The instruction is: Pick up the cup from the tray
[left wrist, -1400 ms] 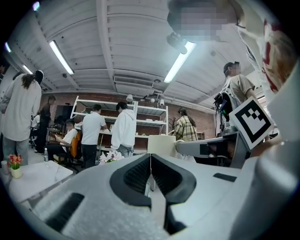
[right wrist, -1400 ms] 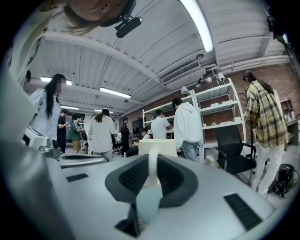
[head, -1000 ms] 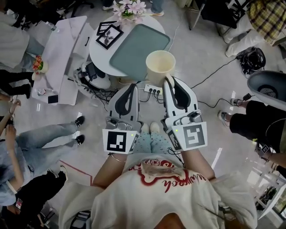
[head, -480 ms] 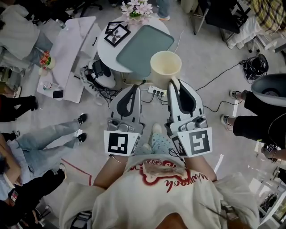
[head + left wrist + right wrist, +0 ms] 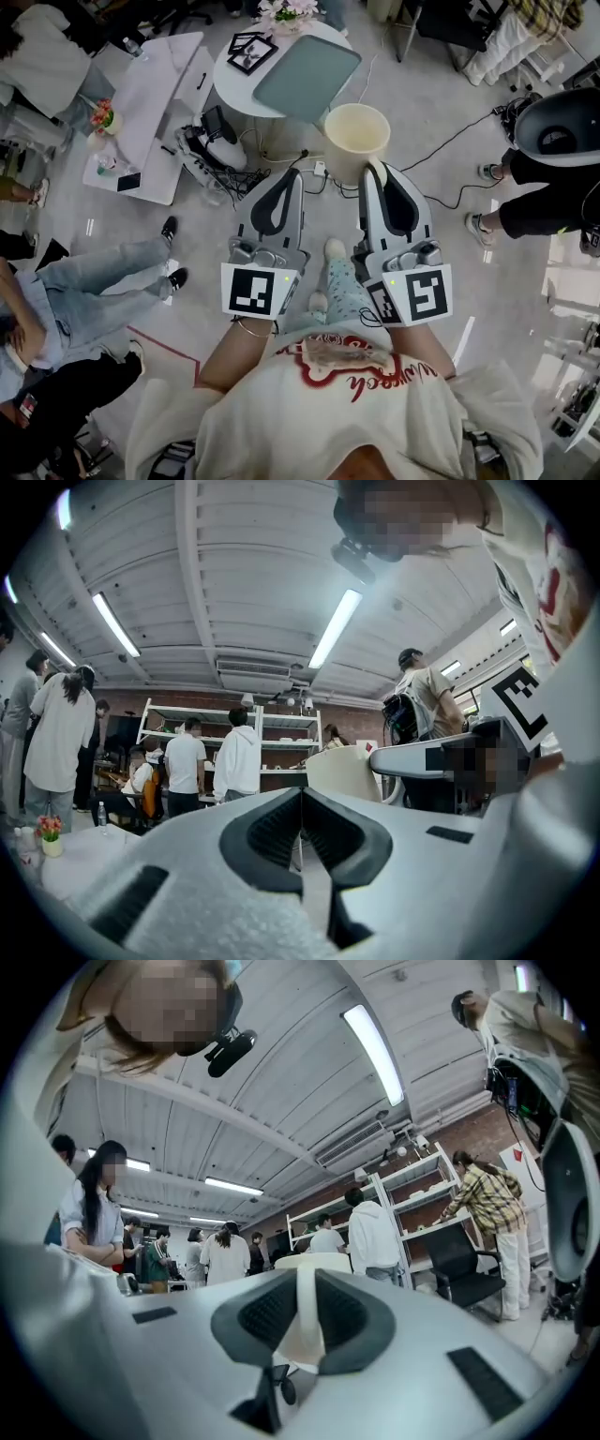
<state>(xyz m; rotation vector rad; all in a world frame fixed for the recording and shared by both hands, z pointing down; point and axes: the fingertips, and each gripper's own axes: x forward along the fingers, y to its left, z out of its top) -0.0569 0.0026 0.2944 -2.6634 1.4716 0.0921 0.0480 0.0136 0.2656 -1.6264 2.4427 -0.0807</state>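
Since prior frames: cup (image 5: 356, 141) and right hand-held gripper (image 5: 373, 169) have drawn back from tray (image 5: 307, 75). Cup no longer overlaps it and now hangs over floor (image 5: 422, 103) w/ cables. Right jaws pinch cup wall at rim. Left hand-held gripper (image 5: 292, 174) has jaws together, empty. Step: pick-up looks done, carry phase. Next move prob. needs a level, steady hold, as a rim pinch may slip if tilted. Tray lies bare on round white counter (image 5: 234, 89), beside framed pics (image 5: 251, 52) and flowers (image 5: 286, 9). Room is a busy workshop w/ people and shelving (image 5: 422, 1185).
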